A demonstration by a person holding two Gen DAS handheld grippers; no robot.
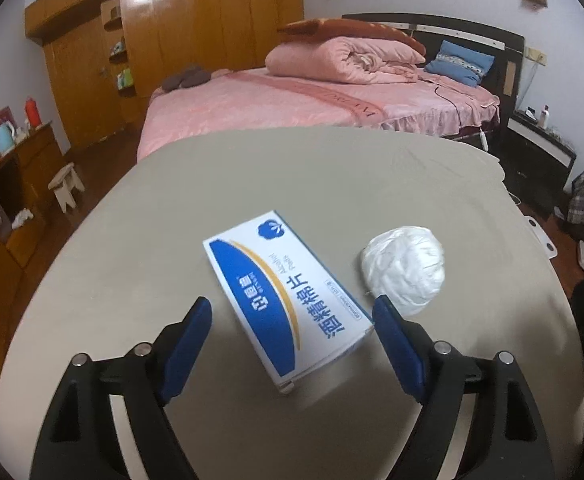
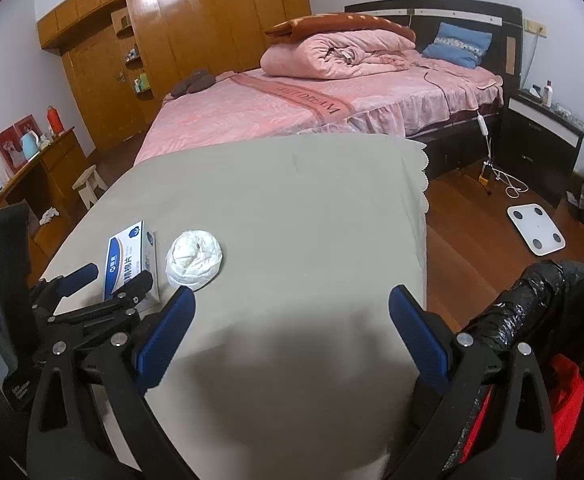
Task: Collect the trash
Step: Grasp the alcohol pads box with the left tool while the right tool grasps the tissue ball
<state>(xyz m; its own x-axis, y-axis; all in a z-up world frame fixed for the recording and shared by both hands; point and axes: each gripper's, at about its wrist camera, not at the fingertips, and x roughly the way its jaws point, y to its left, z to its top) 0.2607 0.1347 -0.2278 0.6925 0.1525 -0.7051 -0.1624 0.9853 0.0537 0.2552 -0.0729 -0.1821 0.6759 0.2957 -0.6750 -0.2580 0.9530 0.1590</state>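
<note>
A white and blue box of alcohol pads [image 1: 288, 292] lies flat on the grey table [image 1: 252, 184]. My left gripper [image 1: 292, 312] is open, its blue fingers either side of the box's near end, not touching it. A crumpled white wad [image 1: 405, 268] lies just right of the box. In the right wrist view the box [image 2: 132, 256] and the wad [image 2: 194, 258] sit at the left, with the left gripper [image 2: 112, 276] around the box. My right gripper [image 2: 292, 304] is open and empty above the bare table [image 2: 292, 208].
A black trash bag [image 2: 531, 304] with red inside stands at the table's right side. A pink bed [image 2: 292, 100] lies beyond the table. A white scale [image 2: 535, 230] lies on the wooden floor, a small stool [image 1: 66, 184] and wooden cabinets at the left.
</note>
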